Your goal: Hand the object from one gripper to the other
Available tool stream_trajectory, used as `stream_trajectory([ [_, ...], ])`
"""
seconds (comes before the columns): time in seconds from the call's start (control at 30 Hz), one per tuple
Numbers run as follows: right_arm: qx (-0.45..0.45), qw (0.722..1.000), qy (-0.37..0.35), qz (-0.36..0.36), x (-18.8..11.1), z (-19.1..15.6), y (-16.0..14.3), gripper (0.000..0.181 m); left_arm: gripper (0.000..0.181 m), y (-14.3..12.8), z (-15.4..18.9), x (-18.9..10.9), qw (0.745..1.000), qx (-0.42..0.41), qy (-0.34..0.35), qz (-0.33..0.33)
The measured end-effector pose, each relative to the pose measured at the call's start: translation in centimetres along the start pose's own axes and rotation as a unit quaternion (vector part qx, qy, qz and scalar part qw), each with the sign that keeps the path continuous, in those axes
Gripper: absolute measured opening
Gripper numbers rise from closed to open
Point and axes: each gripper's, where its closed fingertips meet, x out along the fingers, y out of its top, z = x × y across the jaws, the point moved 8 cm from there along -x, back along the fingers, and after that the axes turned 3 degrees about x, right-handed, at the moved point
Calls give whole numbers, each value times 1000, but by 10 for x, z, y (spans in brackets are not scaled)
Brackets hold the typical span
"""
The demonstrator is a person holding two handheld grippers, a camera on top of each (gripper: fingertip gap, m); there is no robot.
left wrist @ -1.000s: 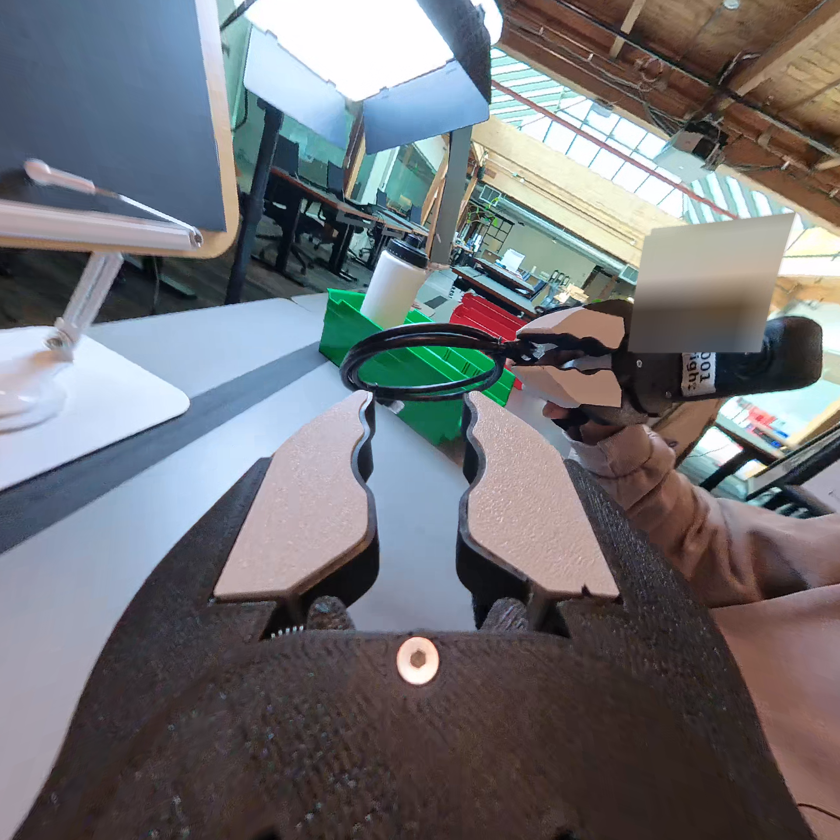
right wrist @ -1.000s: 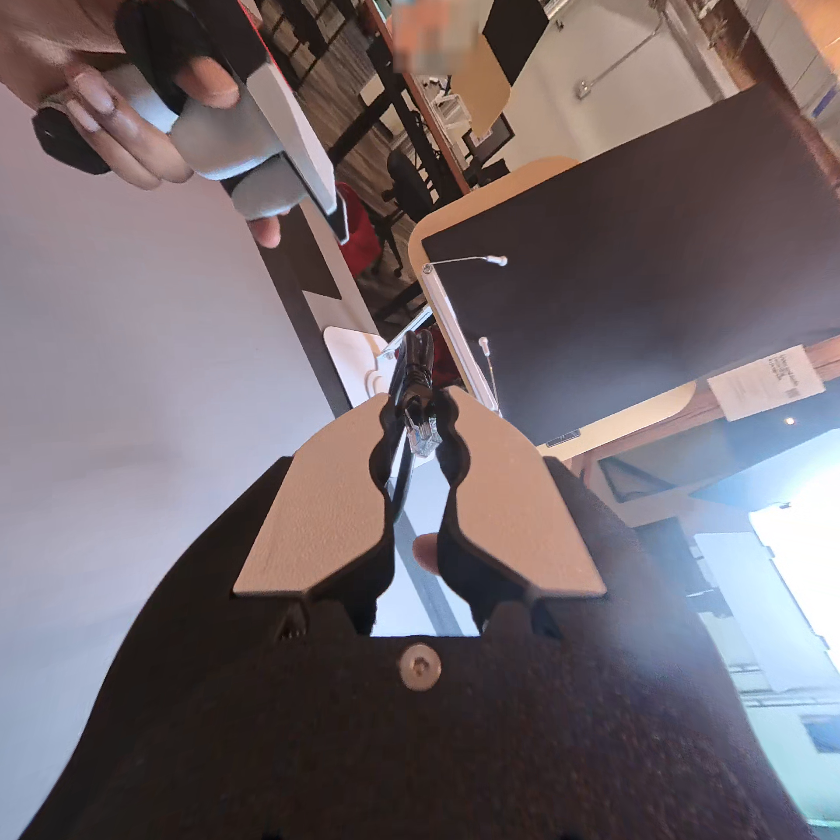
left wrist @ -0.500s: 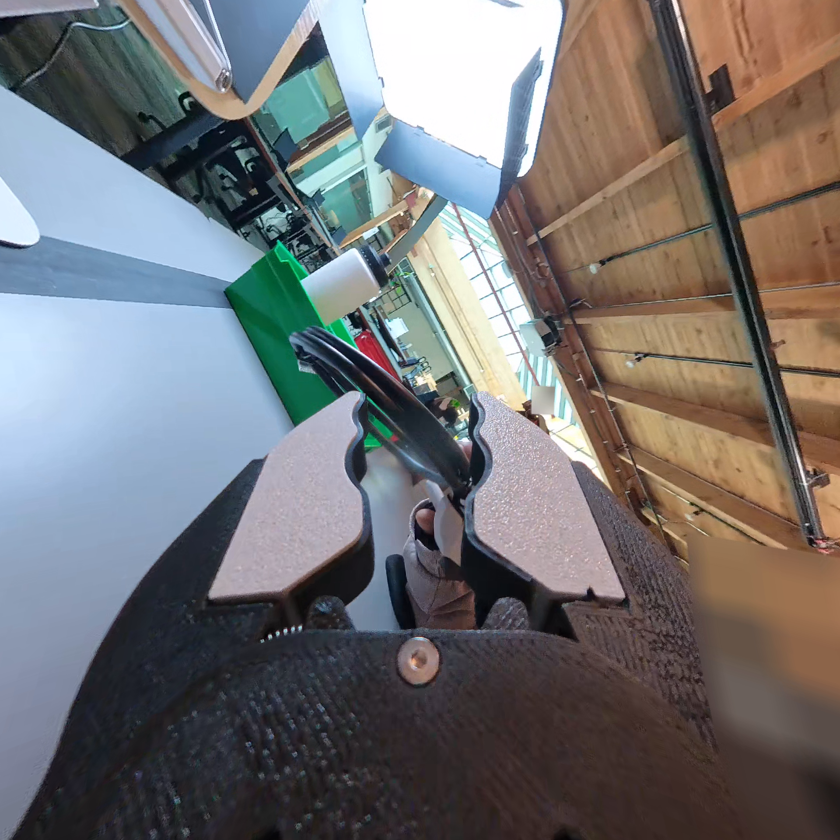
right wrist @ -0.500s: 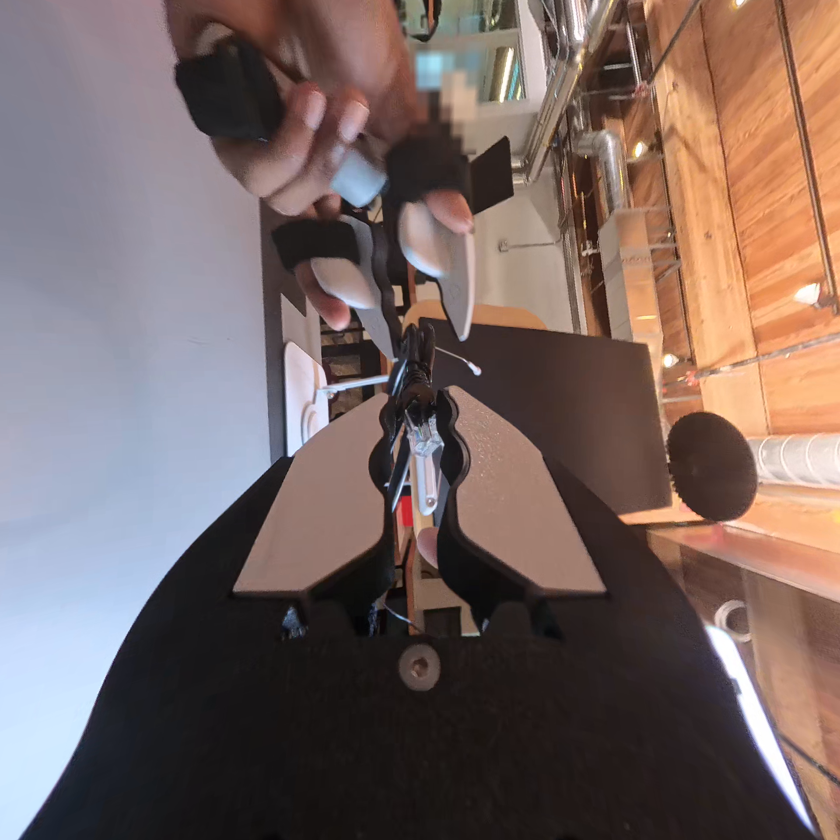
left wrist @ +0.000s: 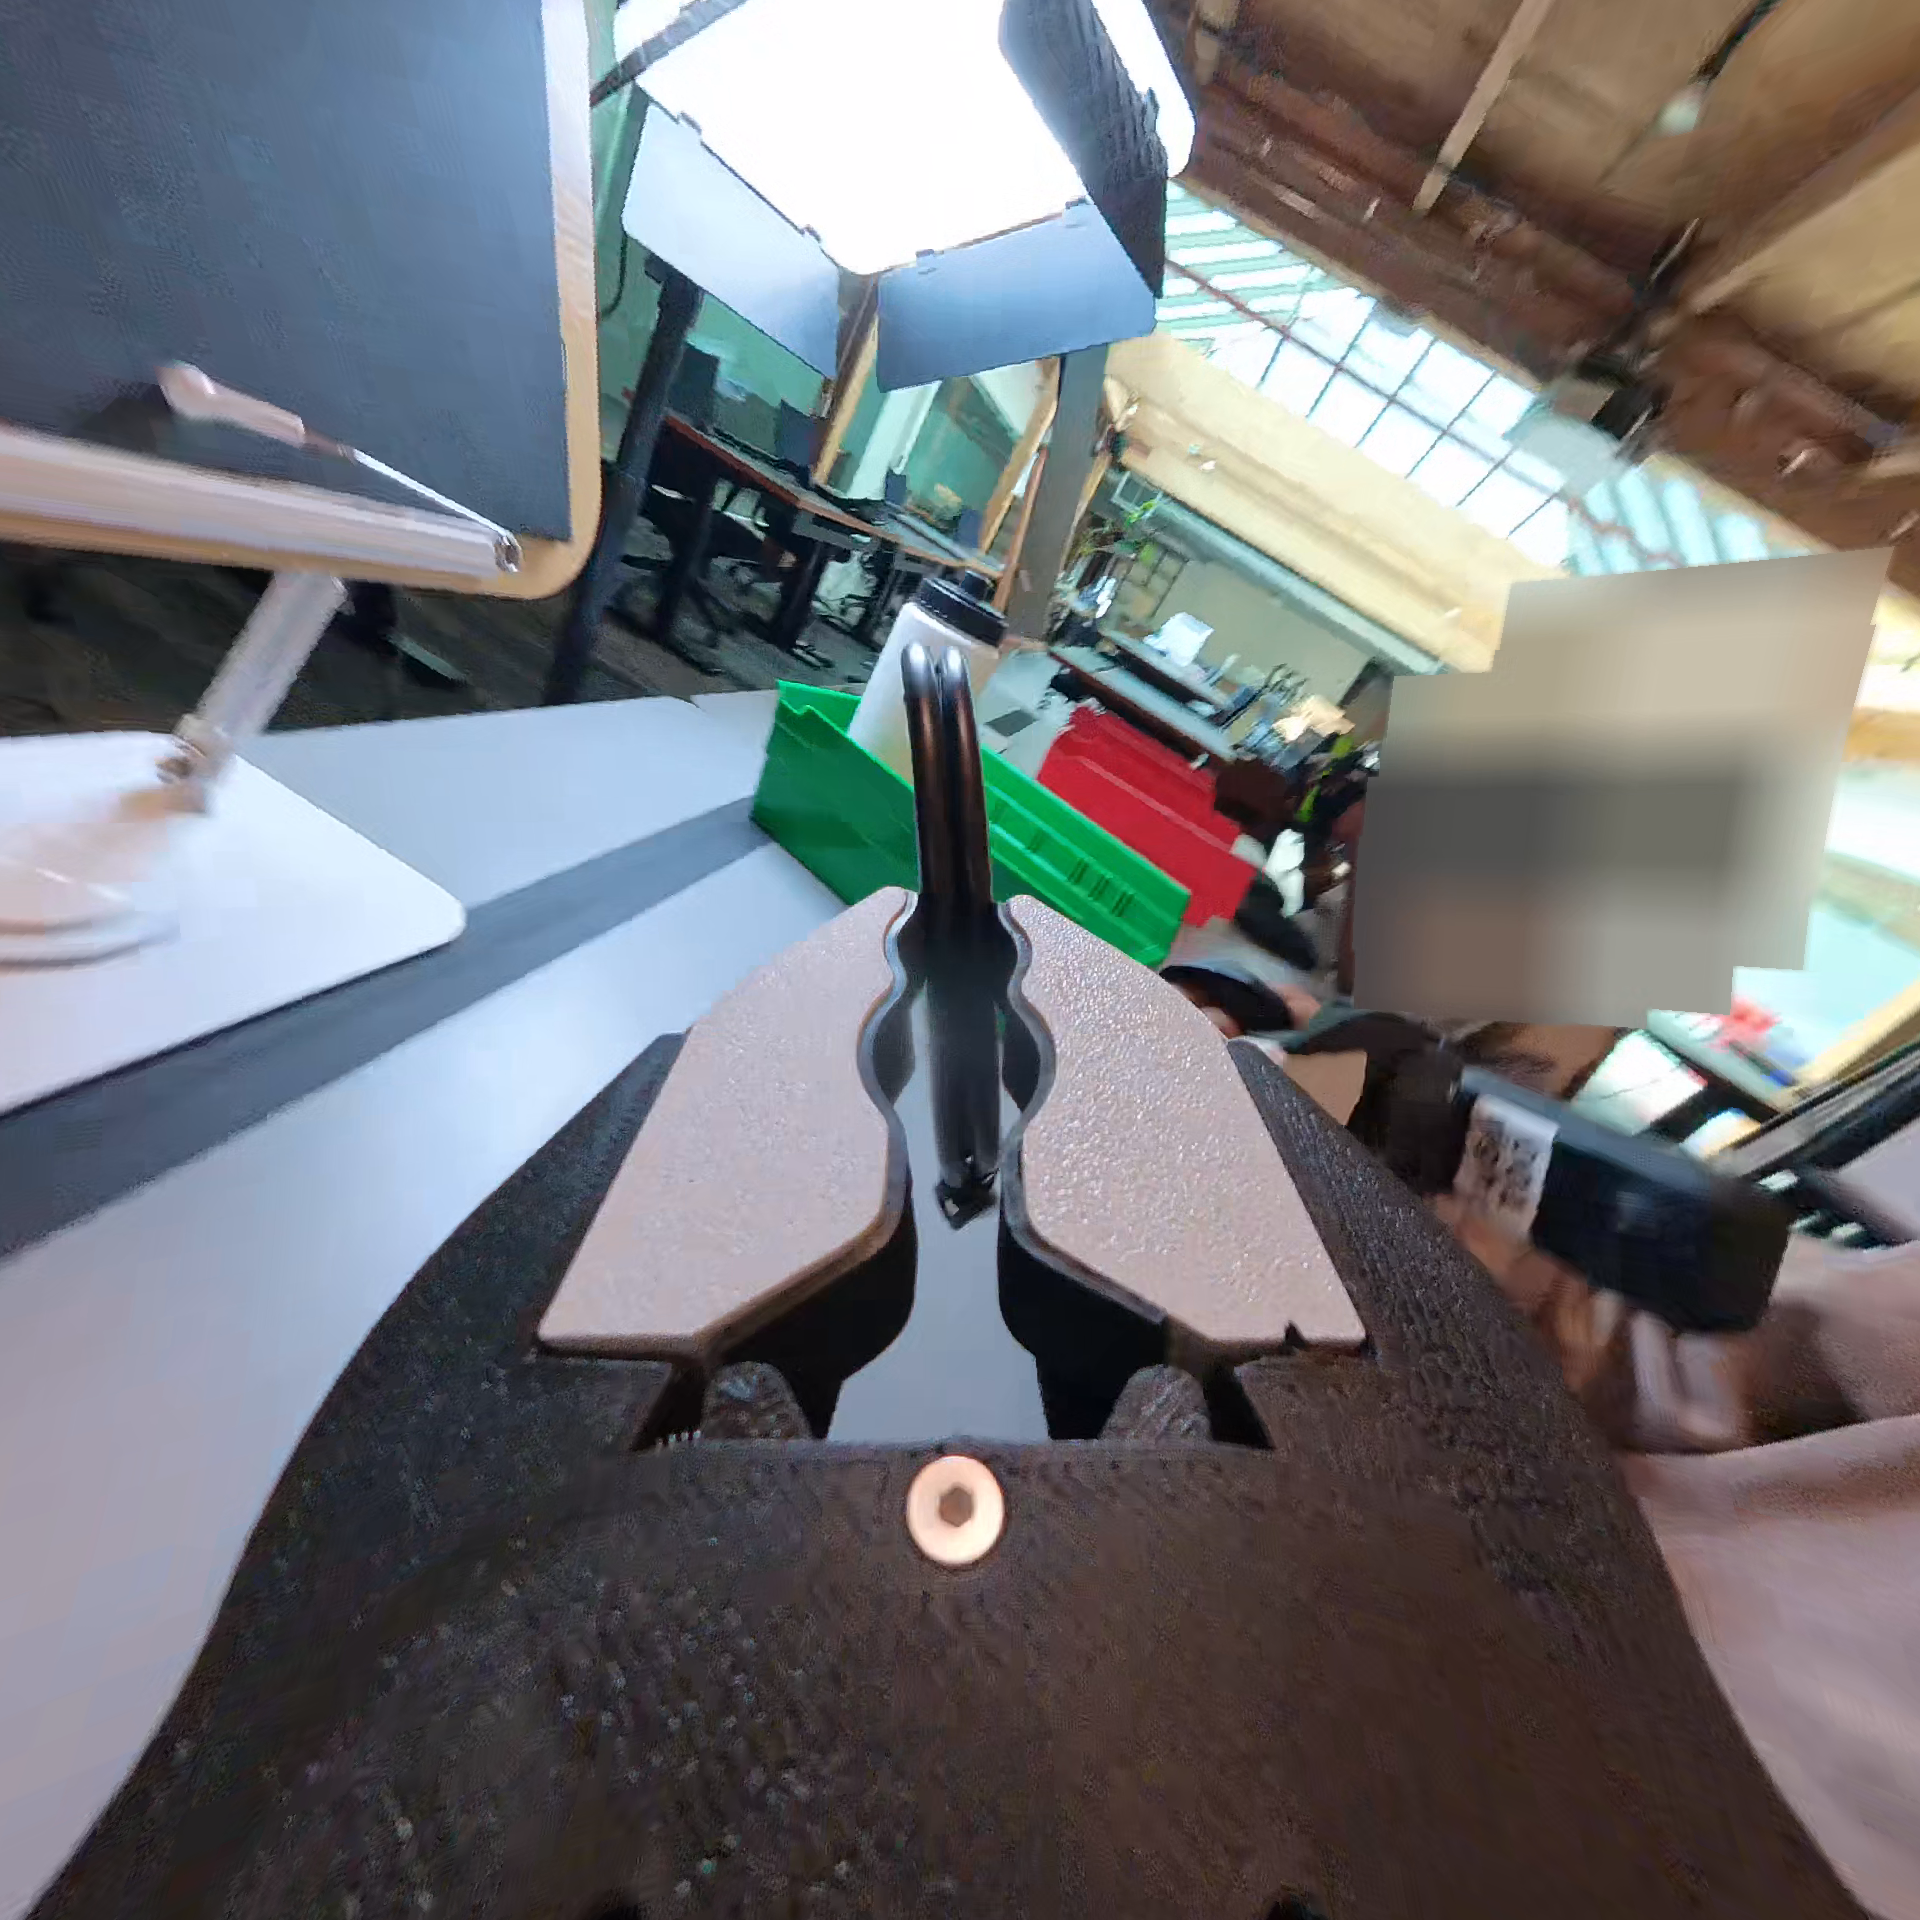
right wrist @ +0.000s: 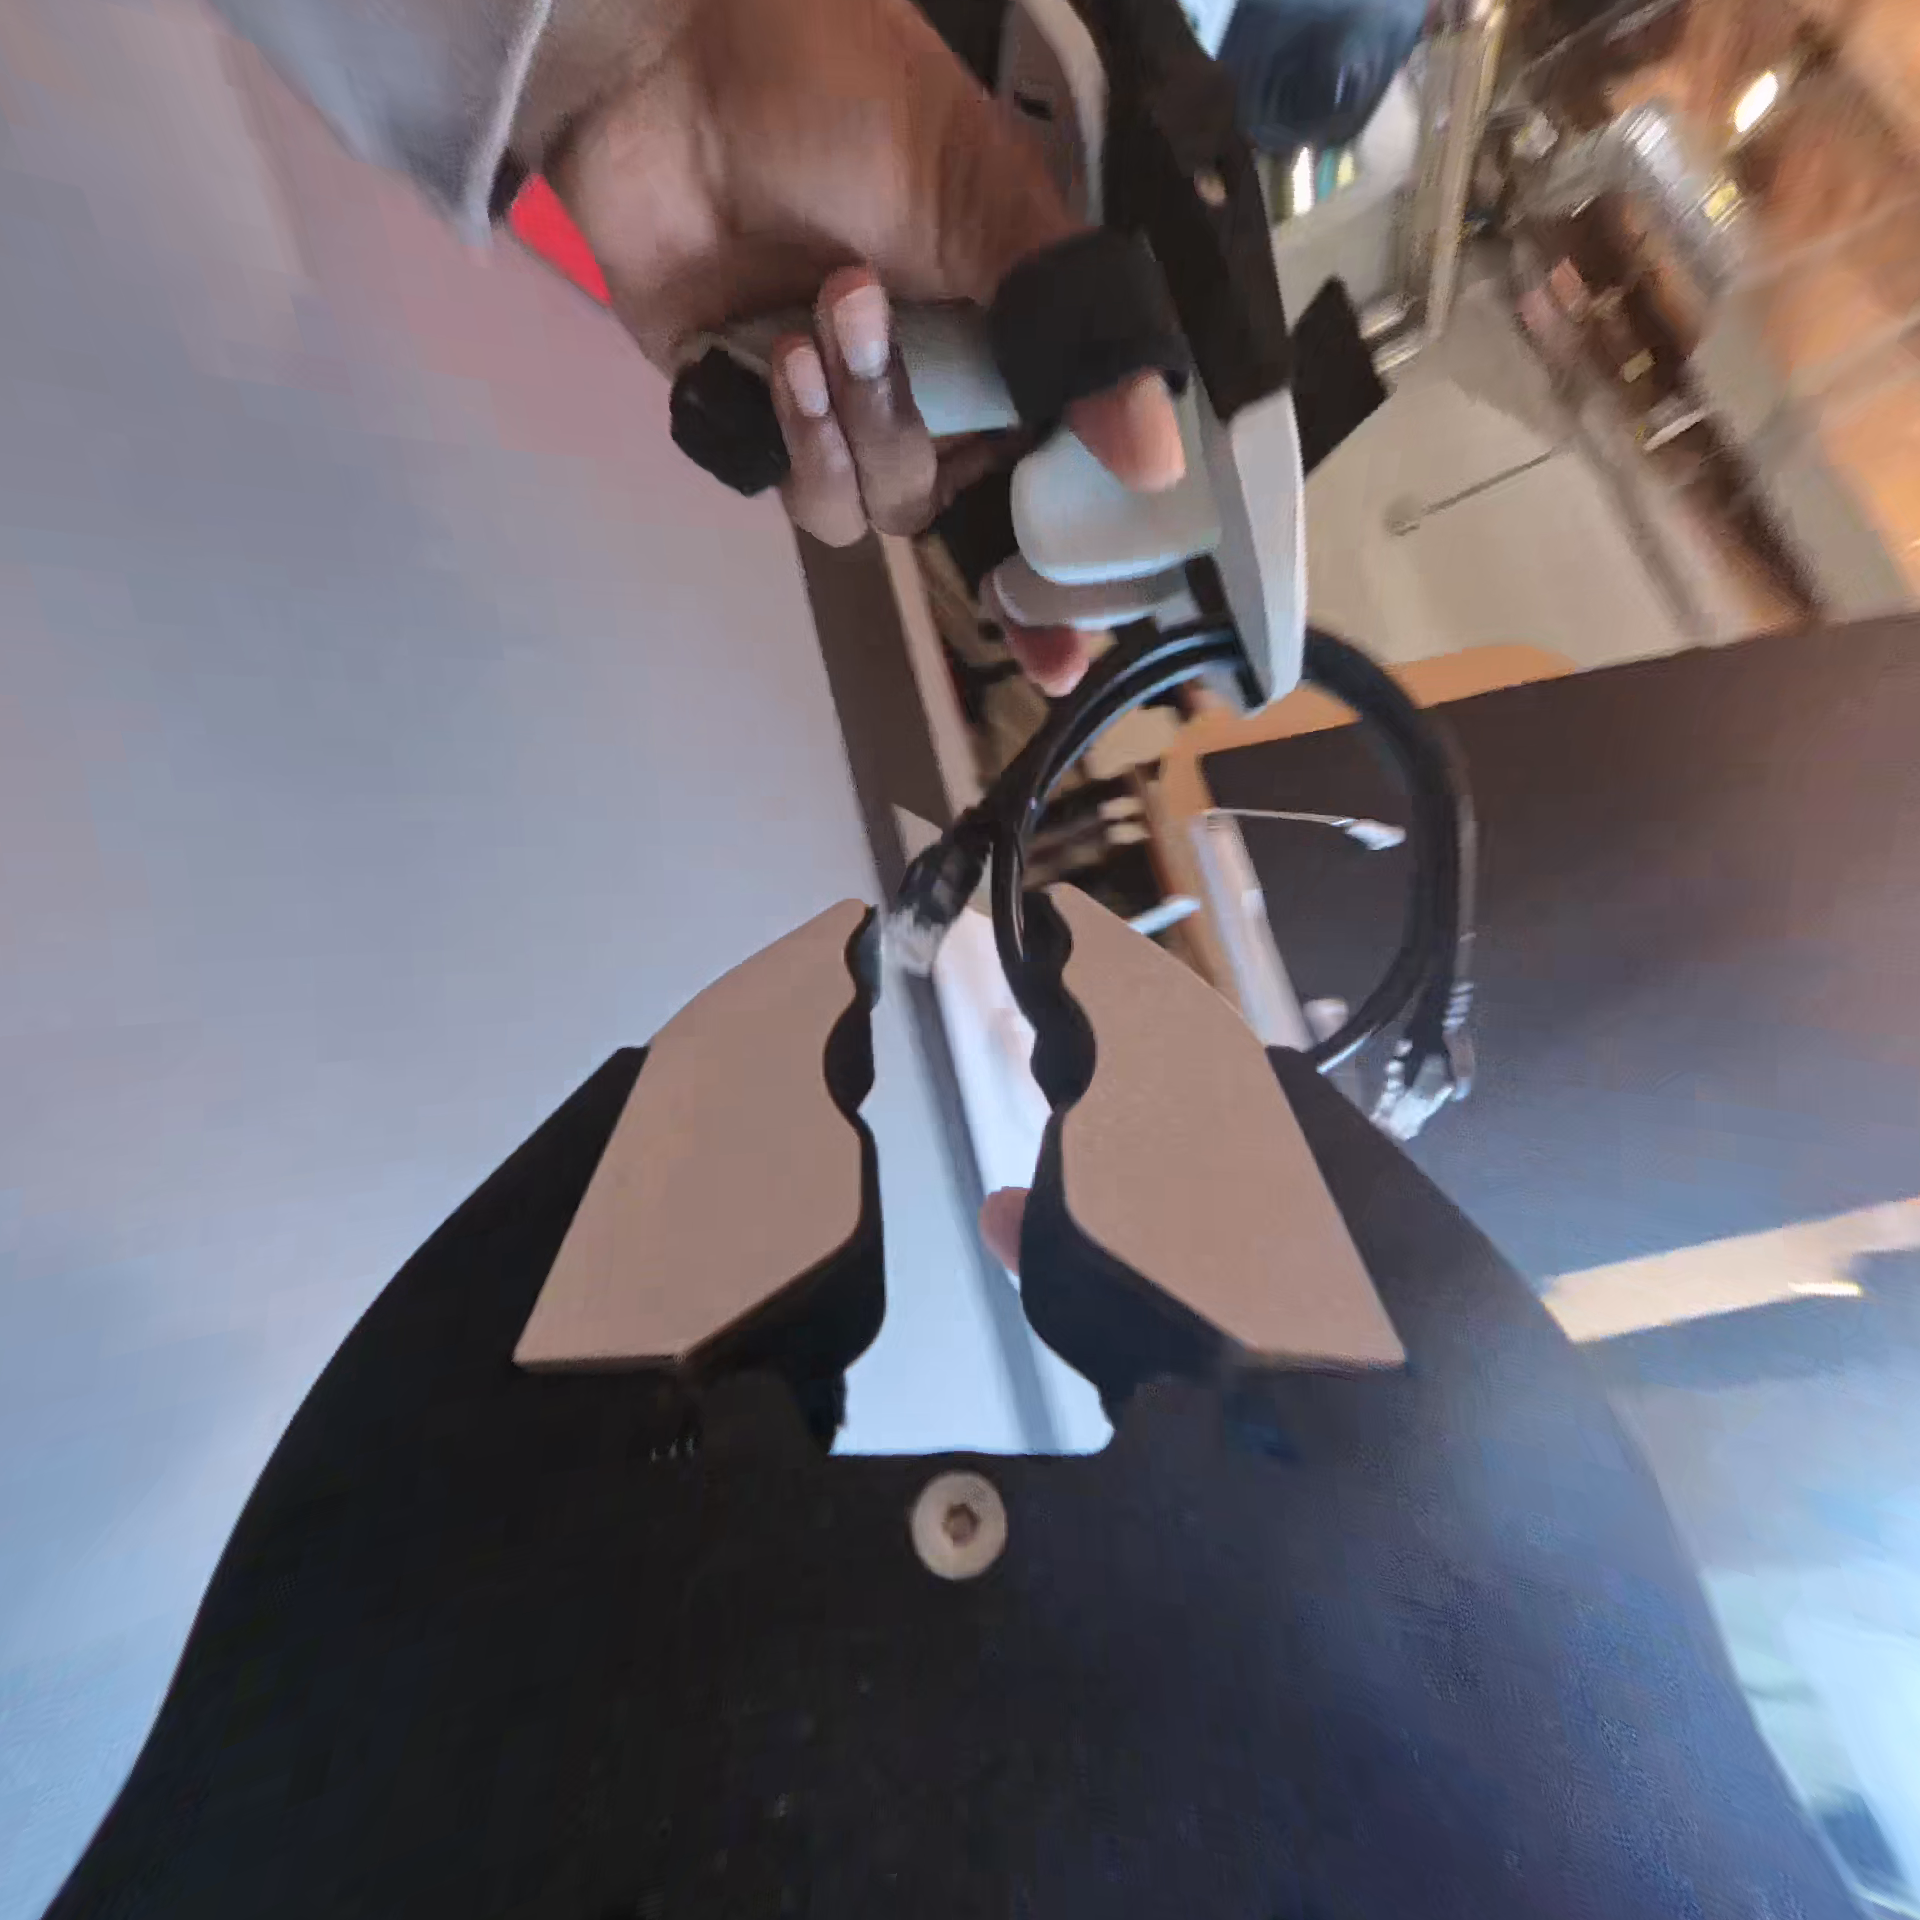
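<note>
A black coiled cable (left wrist: 940, 769) with clear plugs stands upright between the pads of my left gripper (left wrist: 951, 920), which is shut on it above the grey table (left wrist: 312, 1247). In the right wrist view my right gripper (right wrist: 951, 920) is open. The cable's loop (right wrist: 1439, 831) hangs just beyond its tips, and one plug (right wrist: 930, 894) lies by its left fingertip without being pressed. The left gripper (right wrist: 1242, 655) shows there at the top, held by a hand (right wrist: 831, 260), clamping the far side of the loop.
A green bin (left wrist: 862, 821), a red bin (left wrist: 1143, 800) and a white bottle (left wrist: 909, 665) stand at the table's far edge. A white stand base (left wrist: 208, 904) with a metal arm sits at the left under a dark panel (left wrist: 260, 208). A sleeve (left wrist: 1766, 1558) is at the right. Left tips to right tips: about 10 cm.
The right gripper, shut on the cable in both earlier frames, has opened and let it go. The left gripper closed on the loop and now holds it; both grippers have turned.
</note>
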Motion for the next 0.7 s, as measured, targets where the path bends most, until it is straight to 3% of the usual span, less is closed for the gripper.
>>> stream_trajectory([
  [0.1, 203, 976, 57, 60, -9, 23, 0, 32, 12, 11, 15, -8, 993, 121, 3, 2],
  [0.23, 419, 892, 62, 158, -32, 70, -12, 39, 12, 19, 44, -15, 974, 209, -83, 23],
  [0.33, 480, 853, 54, 196, -49, 93, -29, 48, 12, 24, 62, -16, 966, 217, -134, 28],
  [0.47, 510, 811, 161, 236, -57, 96, -24, 50, 12, 21, 77, -10, 959, 230, -166, 17],
  [0.6, 458, 850, 152, 213, -55, 89, -18, 20, 12, 17, 83, -6, 955, 217, -201, 12],
  [0.7, 439, 861, 166, 194, -58, 90, -13, 18, 12, 18, 78, -6, 959, 209, -189, 14],
])
